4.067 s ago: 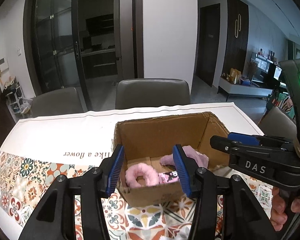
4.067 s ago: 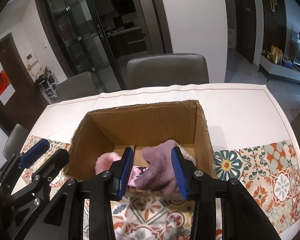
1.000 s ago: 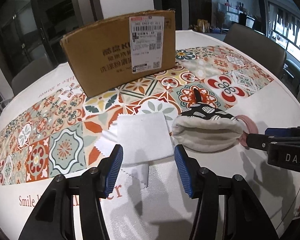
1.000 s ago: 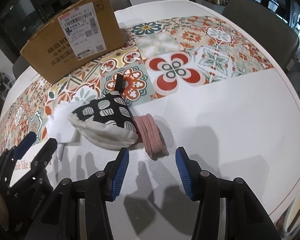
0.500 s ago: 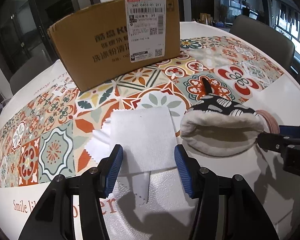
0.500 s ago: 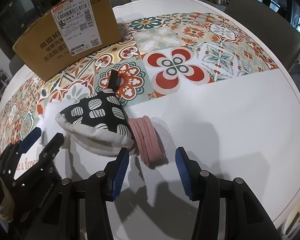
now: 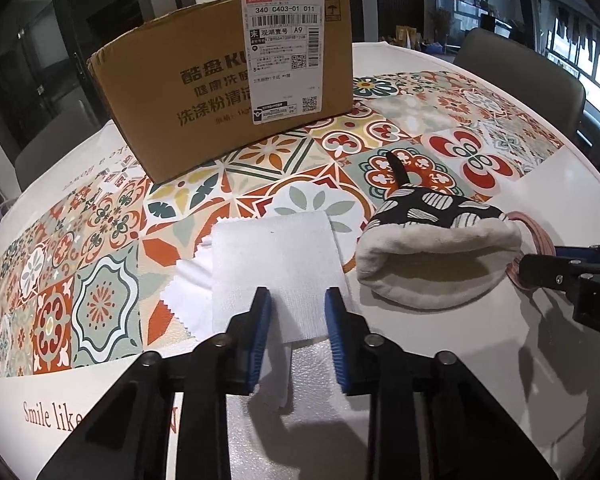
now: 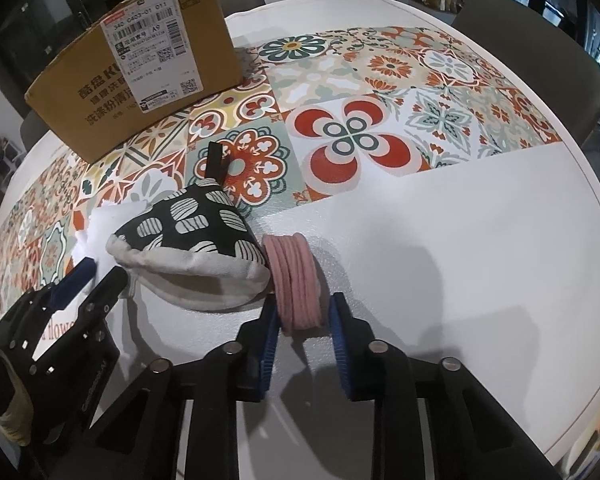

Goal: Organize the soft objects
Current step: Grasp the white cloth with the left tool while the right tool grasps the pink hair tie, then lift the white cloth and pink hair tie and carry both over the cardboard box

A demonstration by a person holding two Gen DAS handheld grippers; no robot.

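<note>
**Soft cloth and pink bands sit between the two claws' pads**

Left wrist view: folded white woven cloth [image 7: 278, 268] lies flat straight ahead of the left gripper [image 7: 296, 312], its near edge already between the blue pads, which stand partly open on either side and are not yet pressing it. Its long axis runs away from the claw, toward the brown cardboard box [image 7: 228, 76] well beyond. Just to the claw's right lies the black-and-white patterned mitt with cream fleece lining [image 7: 436, 256].

Right wrist view: the bundle of pink elastic hair bands [image 8: 296, 280] runs lengthwise straight out from the right gripper [image 8: 304, 316], its near end between the partly open pads; whether they touch it I cannot tell. The mitt [image 8: 192, 248] touches the bands at the claw's left.
</note>
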